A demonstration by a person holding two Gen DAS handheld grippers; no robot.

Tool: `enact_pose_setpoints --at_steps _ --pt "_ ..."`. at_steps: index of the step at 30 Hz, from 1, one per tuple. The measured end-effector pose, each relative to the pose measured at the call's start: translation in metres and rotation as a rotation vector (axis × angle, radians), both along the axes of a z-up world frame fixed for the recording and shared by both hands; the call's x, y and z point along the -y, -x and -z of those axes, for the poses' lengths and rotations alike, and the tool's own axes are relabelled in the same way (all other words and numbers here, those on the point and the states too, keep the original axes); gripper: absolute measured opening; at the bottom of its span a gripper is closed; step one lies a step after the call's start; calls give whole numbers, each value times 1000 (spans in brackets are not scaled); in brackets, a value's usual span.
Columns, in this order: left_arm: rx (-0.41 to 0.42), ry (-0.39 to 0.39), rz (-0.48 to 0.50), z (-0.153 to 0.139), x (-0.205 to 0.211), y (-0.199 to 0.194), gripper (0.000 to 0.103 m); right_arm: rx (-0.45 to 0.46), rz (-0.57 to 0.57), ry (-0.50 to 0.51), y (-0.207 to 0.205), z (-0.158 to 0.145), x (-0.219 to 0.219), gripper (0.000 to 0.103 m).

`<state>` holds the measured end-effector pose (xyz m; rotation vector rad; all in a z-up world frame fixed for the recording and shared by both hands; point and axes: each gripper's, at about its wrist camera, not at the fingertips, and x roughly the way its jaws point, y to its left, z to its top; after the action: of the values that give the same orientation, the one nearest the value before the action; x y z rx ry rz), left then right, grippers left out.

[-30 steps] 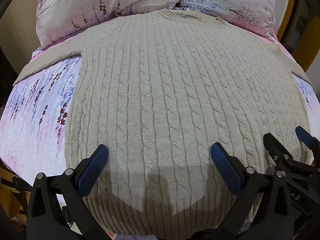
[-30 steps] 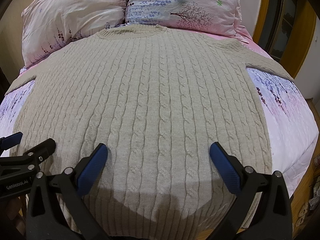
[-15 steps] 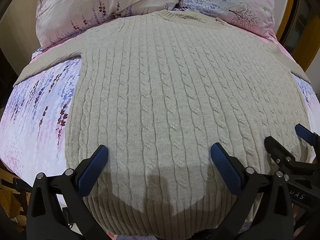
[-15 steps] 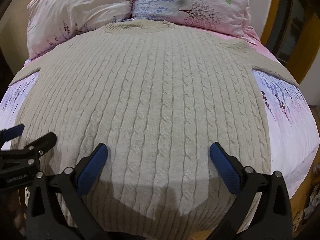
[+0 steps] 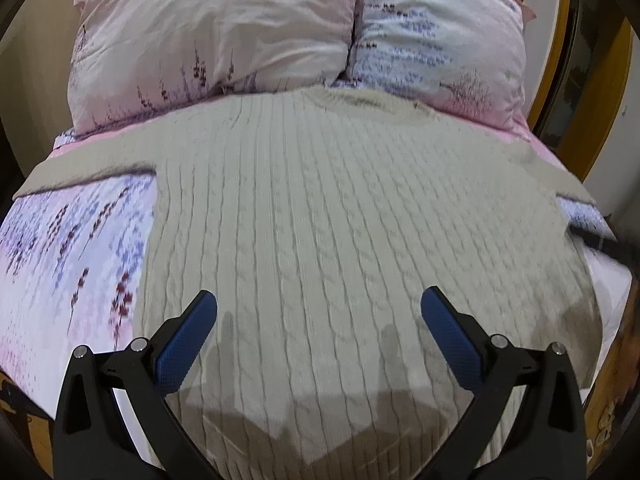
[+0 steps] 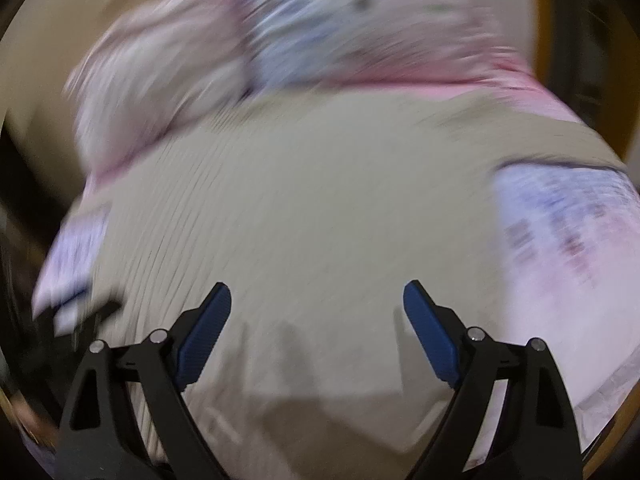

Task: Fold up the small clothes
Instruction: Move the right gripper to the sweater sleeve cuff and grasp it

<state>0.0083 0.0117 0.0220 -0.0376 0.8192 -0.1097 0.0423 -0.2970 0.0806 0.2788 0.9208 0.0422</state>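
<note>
Over the floral bed (image 5: 72,248), the left gripper (image 5: 319,310) hangs wide open and empty above the beige cable-knit sweater (image 5: 340,220) spread flat below two pillows (image 5: 224,28), and the right gripper (image 6: 317,300), in a blurred view, likewise gapes empty above it.

Matt cable-knit sweater (image 5: 340,220), smooth cotton pillows (image 5: 224,28)
</note>
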Motion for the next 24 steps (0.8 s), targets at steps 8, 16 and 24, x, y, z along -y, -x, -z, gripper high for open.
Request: enact_pose_setpoints --at_steps 8,16,24 --pt "92 162 55 -9 -13 -10 102 -13 480 -355 -61 15 188 49" --pt "120 175 58 -16 -18 -25 102 -109 675 -458 -83 59 236 37" --pt "81 228 45 -5 -28 -37 102 -67 686 -502 -80 74 239 40"
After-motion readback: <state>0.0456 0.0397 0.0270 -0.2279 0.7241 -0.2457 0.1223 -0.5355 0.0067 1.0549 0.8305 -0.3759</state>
